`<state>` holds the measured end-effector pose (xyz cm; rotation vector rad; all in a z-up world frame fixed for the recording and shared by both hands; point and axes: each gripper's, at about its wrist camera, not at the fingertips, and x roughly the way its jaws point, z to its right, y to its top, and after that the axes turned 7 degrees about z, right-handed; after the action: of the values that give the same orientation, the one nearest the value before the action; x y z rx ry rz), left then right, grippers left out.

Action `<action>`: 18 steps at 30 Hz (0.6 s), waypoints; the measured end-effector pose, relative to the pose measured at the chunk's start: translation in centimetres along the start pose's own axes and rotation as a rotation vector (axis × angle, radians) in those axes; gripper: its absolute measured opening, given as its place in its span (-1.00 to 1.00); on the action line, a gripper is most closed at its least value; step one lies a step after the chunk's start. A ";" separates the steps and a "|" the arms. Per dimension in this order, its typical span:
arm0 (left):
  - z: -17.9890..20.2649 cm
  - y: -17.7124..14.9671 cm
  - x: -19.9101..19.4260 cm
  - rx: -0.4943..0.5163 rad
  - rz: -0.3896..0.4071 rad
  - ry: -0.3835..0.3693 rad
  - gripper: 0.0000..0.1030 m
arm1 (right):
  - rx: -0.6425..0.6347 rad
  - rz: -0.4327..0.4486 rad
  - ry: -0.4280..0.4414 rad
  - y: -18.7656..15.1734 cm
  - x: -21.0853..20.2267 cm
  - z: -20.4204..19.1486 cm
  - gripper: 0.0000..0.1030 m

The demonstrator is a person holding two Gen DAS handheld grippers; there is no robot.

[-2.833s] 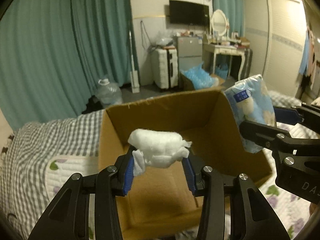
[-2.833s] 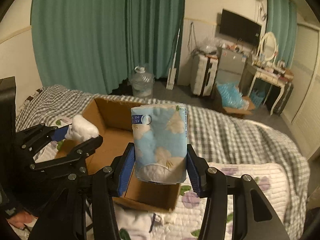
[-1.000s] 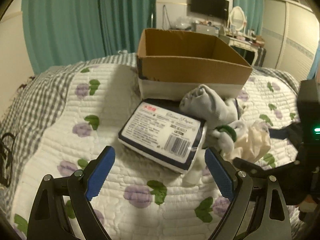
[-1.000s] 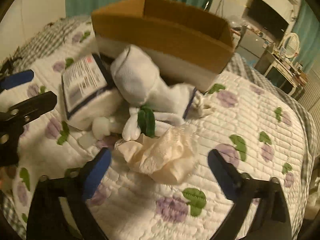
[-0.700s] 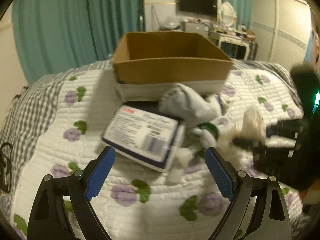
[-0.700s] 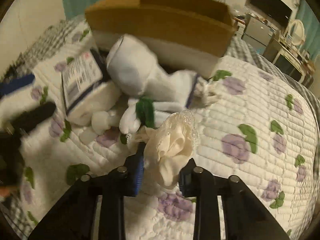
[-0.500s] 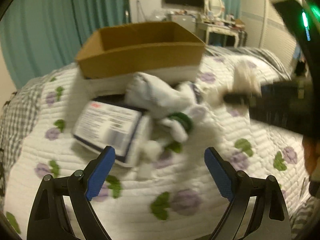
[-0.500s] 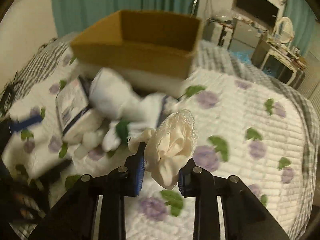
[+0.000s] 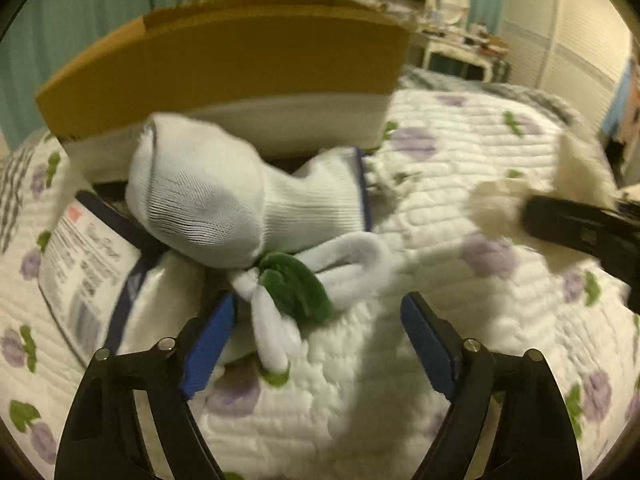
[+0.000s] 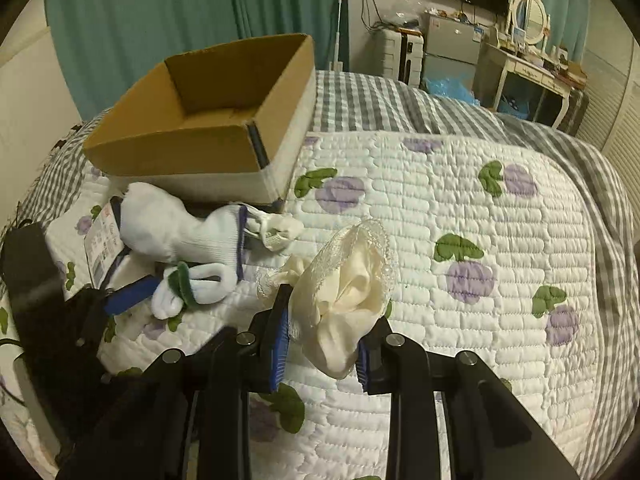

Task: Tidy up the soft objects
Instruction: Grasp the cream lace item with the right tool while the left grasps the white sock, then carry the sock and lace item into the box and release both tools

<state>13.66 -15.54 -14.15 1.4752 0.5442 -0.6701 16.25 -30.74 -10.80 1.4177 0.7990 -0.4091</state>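
My right gripper (image 10: 320,344) is shut on a cream lace cloth (image 10: 348,280) and holds it above the quilt. My left gripper (image 9: 320,336) is open, its blue pads on either side of a white bundle with a green band (image 9: 296,280) on the quilt; it also shows in the right wrist view (image 10: 192,280). A white sock (image 9: 224,204) lies behind it against an open cardboard box (image 10: 216,120). A wrapped tissue pack (image 9: 92,276) lies under the sock on the left.
The quilt with purple flowers (image 10: 480,240) covers a checked bedsheet (image 10: 360,100). Teal curtains (image 10: 160,20), a suitcase (image 10: 400,56) and a dressing table (image 10: 528,60) stand beyond the bed. The right gripper's arm (image 9: 580,232) crosses the left wrist view at the right.
My right gripper has closed on the cream lace cloth and lifted it off the quilt. My left gripper has moved in low around the white bundle with the green band.
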 end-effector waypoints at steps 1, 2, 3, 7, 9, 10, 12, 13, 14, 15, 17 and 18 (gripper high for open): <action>-0.1 0.0 0.4 -0.014 -0.008 0.006 0.50 | 0.003 -0.001 0.002 -0.1 0.1 0.1 -0.48; -0.1 -0.1 0.6 -0.023 -0.011 0.009 0.36 | 0.003 -0.002 0.004 -0.1 0.3 0.1 -0.48; -0.2 0.0 0.6 -0.027 -0.009 0.009 0.21 | 0.003 -0.002 0.005 -0.2 0.3 0.0 -0.48; -0.7 0.1 0.0 -0.030 -0.002 -0.015 -0.01 | -0.003 -0.001 0.007 -0.3 0.5 0.0 -0.48; -1.1 -0.1 -0.8 -0.037 -0.001 -0.034 -0.09 | -0.004 -0.001 0.006 -0.4 0.5 -0.1 -0.48; -1.4 -0.2 -1.4 -0.039 -0.002 -0.043 -0.13 | -0.006 -0.001 0.005 -0.4 0.4 -0.1 -0.48; -1.8 -0.4 -2.7 -0.031 -0.003 -0.050 -0.22 | -0.006 0.007 0.004 -0.5 0.0 -0.1 -0.48; -1.8 -0.4 -3.1 -0.028 0.000 -0.053 -0.23 | -0.005 0.013 0.005 -0.5 -0.2 -0.1 -0.48; -1.9 -0.5 -3.8 -0.026 0.008 -0.058 -0.24 | -0.004 0.019 0.007 -0.5 -0.6 -0.2 -0.48; -2.1 -0.5 -4.8 -0.024 0.018 -0.066 -0.24 | -0.005 0.025 0.010 -0.6 -1.0 -0.3 -0.48; -2.3 -0.1 -6.6 -0.014 0.042 -0.072 -0.24 | -0.006 0.039 0.012 -0.7 -1.9 -0.5 -0.48; -2.6 0.1 -8.0 -0.012 0.060 -0.080 -0.24 | -0.005 0.046 0.015 -0.8 -2.4 -0.6 -0.48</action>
<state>8.22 -12.38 -8.59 1.4414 0.4403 -0.6747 13.90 -30.79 -9.63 1.4337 0.7771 -0.3614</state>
